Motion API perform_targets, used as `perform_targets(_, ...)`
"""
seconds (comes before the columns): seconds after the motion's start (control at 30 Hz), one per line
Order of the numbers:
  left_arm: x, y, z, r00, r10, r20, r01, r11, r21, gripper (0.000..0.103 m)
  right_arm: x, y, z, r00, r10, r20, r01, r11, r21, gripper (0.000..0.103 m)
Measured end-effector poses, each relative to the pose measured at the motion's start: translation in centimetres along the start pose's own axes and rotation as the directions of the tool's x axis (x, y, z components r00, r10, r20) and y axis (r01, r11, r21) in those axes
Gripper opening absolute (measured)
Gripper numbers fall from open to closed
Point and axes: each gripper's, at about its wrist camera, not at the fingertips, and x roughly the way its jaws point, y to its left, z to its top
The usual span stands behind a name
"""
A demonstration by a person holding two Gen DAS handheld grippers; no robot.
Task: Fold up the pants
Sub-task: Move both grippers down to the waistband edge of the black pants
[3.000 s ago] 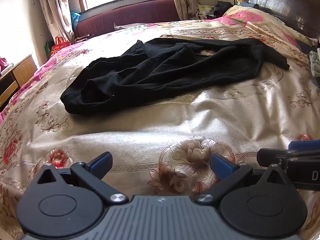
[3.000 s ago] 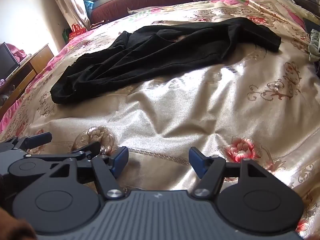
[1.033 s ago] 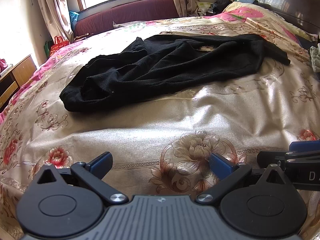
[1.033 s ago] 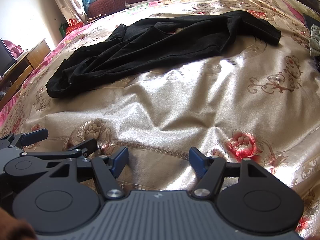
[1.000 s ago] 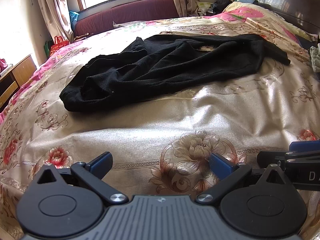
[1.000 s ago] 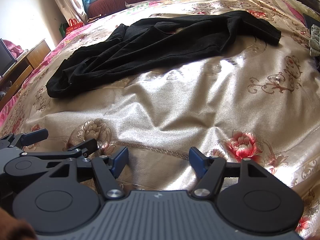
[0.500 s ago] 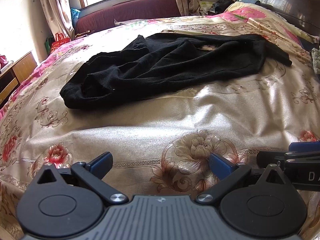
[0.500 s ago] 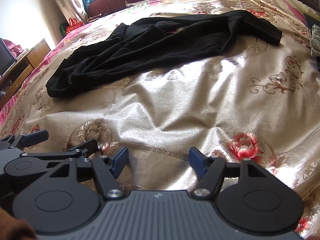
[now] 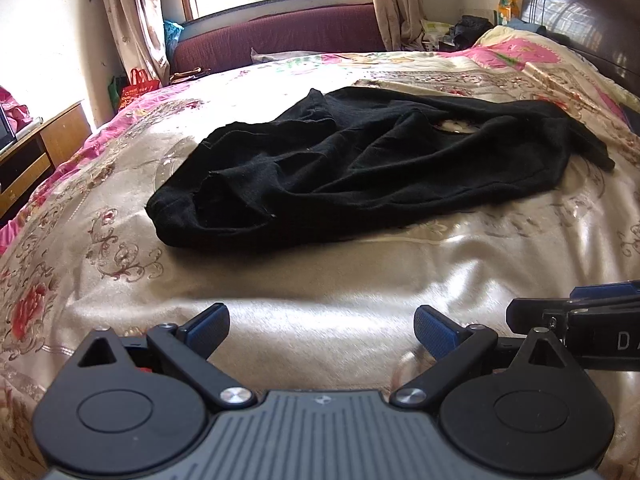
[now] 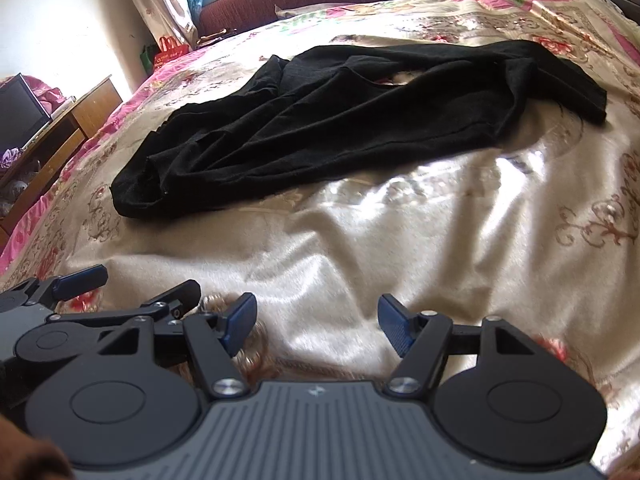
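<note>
**Risk: bad first grab on crumpled pants**

The bed point(image 9: 360, 300) has a slick satin cover that could bunch and get pinched along with the fabric. The black pants point(image 9: 360, 168) lie rumpled mid-bed, legs overlapping, so a grab could take several layers or the wrong edge and fold them crooked. Left gripper point(image 9: 322, 326) and right gripper point(image 10: 316, 320) both have jaws spread and hold nothing, well short of the pants.

"D" on right tool point(image 9: 600, 332)
</note>
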Motion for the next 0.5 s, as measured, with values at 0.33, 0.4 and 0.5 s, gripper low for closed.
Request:
perform_targets(0.33,4.6,7.5,4.0,0.991,0.125,0.053,-0.121,0.989,-0.08,0.103,4.7,2.0,5.7,1.0,0.02,0.009,-0.019,0.996,-0.089,0.071)
perform_targets(0.4,5.7,8.9,4.8,0.989,0.13,0.066,-0.125,0.989,-0.084,0.103,5.9,2.0,6.3,1.0,0.023,-0.007,-0.024,0.995,-0.093,0.071)
perform_targets(0.5,7.4,10.5,5.8,0.989,0.125,0.084,-0.122,0.991,-0.047,0.103,7.3,1.3,7.1,0.999,0.033,-0.034,-0.035,0.998,-0.049,0.072)
